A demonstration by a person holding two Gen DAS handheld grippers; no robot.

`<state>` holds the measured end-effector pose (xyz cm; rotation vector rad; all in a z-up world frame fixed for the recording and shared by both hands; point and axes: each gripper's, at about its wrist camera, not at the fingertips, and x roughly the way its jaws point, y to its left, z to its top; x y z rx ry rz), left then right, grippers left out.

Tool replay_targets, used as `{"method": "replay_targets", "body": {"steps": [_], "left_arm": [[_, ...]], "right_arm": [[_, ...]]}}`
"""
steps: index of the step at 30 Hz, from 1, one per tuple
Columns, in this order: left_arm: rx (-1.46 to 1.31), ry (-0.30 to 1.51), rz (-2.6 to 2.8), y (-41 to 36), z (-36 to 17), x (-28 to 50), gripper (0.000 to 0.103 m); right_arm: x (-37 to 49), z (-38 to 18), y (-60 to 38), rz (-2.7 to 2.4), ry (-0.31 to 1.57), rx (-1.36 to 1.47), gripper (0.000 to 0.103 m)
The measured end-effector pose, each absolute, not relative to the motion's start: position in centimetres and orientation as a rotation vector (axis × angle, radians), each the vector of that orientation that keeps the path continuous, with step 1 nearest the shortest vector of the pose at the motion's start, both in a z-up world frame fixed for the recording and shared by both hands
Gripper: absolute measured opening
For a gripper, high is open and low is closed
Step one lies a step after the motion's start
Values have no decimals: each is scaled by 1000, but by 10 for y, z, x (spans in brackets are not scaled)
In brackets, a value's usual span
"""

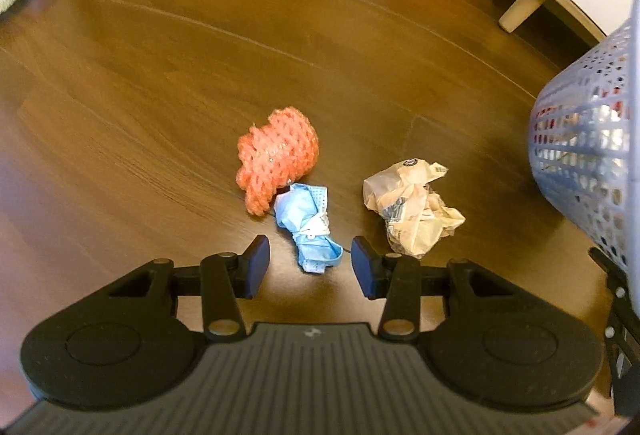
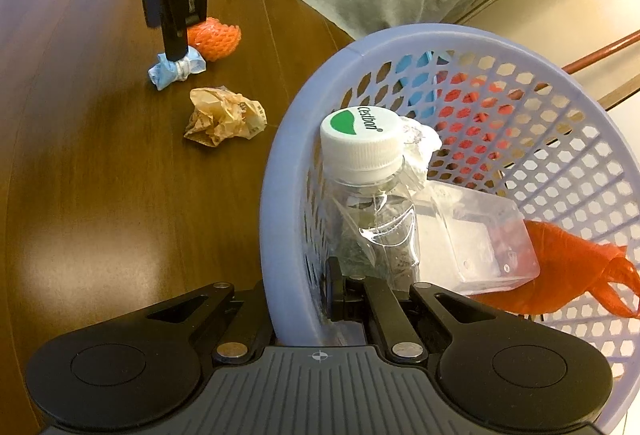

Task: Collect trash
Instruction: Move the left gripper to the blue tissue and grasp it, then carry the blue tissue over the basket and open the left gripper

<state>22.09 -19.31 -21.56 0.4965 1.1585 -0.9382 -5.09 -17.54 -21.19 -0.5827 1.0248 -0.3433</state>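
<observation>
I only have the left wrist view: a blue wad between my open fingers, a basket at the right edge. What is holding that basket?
Observer: The right gripper is shut on the basket at its near rim.
Operator: What is in it already?
Observer: A clear bottle with a white cap, a clear plastic box and a red-orange bag.
Operator: How low am I?
Observer: From the side, the left gripper reaches down to the blue wad on the floor. I cannot tell whether it touches.
</observation>
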Motion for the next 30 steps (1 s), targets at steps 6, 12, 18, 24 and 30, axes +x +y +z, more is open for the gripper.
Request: {"method": "replay_targets", "body": {"steps": [6, 12, 18, 24, 30], "left_arm": [[456, 1181, -912, -199, -236, 222, 35], [475, 1186, -892, -197, -240, 225, 19], [527, 1175, -932, -188, -211, 219, 18], [556, 1143, -984, -184, -158, 208, 18], [523, 1093, -1033, -183, -103, 197, 18]], "right_arm": [[-51, -213, -176, -347, 1019, -582, 0], [-52, -214, -177, -344, 1020, -583, 1], [-51, -213, -178, -344, 1025, -577, 1], [-52, -211, -178, -338, 1039, -573, 1], [-56, -209, -173, -320, 1054, -573, 1]]}}
